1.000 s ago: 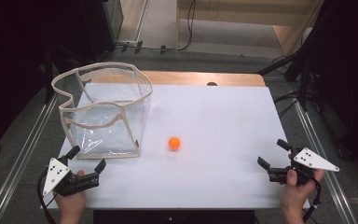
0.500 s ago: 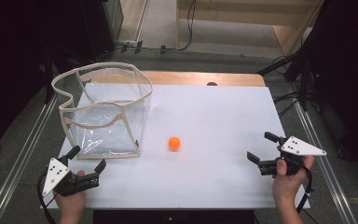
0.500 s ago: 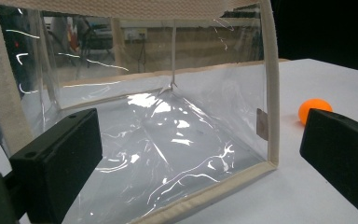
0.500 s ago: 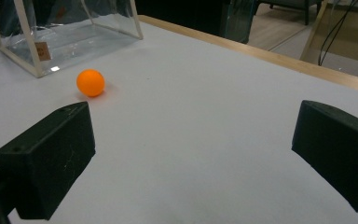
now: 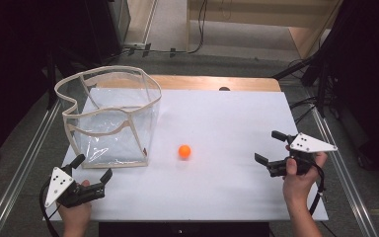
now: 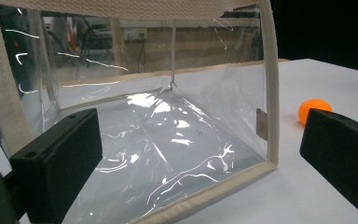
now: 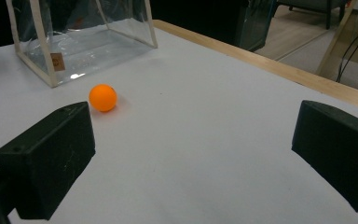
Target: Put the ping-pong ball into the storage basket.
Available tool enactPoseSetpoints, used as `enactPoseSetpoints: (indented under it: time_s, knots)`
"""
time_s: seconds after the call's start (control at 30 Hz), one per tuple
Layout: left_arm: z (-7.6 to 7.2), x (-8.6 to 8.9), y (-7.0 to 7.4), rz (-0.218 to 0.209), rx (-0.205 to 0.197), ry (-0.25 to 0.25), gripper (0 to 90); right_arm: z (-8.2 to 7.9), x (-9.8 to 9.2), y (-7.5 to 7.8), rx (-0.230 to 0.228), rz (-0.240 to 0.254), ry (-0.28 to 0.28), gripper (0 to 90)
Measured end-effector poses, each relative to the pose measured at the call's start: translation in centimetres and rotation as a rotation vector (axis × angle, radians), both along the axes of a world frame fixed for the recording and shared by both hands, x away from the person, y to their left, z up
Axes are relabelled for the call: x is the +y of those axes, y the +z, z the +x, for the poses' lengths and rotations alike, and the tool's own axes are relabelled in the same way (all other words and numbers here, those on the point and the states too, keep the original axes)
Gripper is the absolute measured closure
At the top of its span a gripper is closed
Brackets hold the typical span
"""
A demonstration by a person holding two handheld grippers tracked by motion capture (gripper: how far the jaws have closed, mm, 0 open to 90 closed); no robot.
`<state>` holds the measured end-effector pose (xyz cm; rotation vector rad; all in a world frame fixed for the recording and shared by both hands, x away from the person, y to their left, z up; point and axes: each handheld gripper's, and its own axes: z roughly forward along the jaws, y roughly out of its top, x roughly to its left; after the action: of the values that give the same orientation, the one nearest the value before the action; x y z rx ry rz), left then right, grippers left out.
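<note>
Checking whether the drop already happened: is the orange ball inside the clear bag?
No, the orange ball lies on the bare white table, just to the right of the clear bag and outside its walls.

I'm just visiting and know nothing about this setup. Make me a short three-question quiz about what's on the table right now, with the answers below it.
1. True or false: the orange ball lies inside the clear bag.
2. Which gripper is nearer the bag: A) the left gripper or B) the right gripper?
3. Fill in: both grippers have their jaws ____.

Key
1. False. The ball sits on the white table, just outside the bag's near corner.
2. A. Its own view looks straight at the bag's side.
3. Open. Neither one holds anything.
</note>
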<state>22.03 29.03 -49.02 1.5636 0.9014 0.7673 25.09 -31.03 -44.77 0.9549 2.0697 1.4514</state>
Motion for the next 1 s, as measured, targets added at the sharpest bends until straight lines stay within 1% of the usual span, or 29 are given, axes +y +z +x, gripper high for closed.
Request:
enactPoseSetpoints:
  time_s: [0.1, 0.27, 0.3, 0.37, 0.4, 0.5, 0.77, 1.0]
  knots:
    - [0.0, 0.0, 0.0, 0.001, 0.0, 0.001, 0.0, 0.4, 0.3, 0.2, 0.002, 0.001, 0.013, 0.0]
    - [0.0, 0.0, 0.0, 0.0, 0.0, 0.0, 0.0, 0.9, 0.9, 0.6, 0.004, -0.011, 0.03, 0.0]
    - [0.0, 0.0, 0.0, 0.001, 0.001, 0.001, 0.0, 1.2, 1.2, 0.7, 0.004, -0.02, 0.045, 0.0]
    - [0.0, 0.0, 0.0, 0.0, 0.0, 0.0, 0.0, 1.3, 1.4, 0.8, 0.003, -0.025, 0.048, 0.0]
    - [0.0, 0.0, 0.0, 0.0, 0.0, 0.0, 0.0, 1.6, 1.7, 0.9, 0.004, -0.026, 0.061, 0.0]
    - [0.0, 0.0, 0.0, 0.0, 0.0, 0.0, 0.0, 1.9, 2.1, 1.0, 0.006, -0.03, 0.075, 0.0]
    - [0.0, 0.0, 0.0, 0.002, 0.0, 0.0, 0.0, 2.5, 2.8, 1.2, 0.01, -0.034, 0.09, 0.0]
    - [0.0, 0.0, 0.0, 0.005, 0.0, -0.002, 0.0, 3.3, 4.1, 1.5, 0.015, -0.047, 0.12, 0.0]
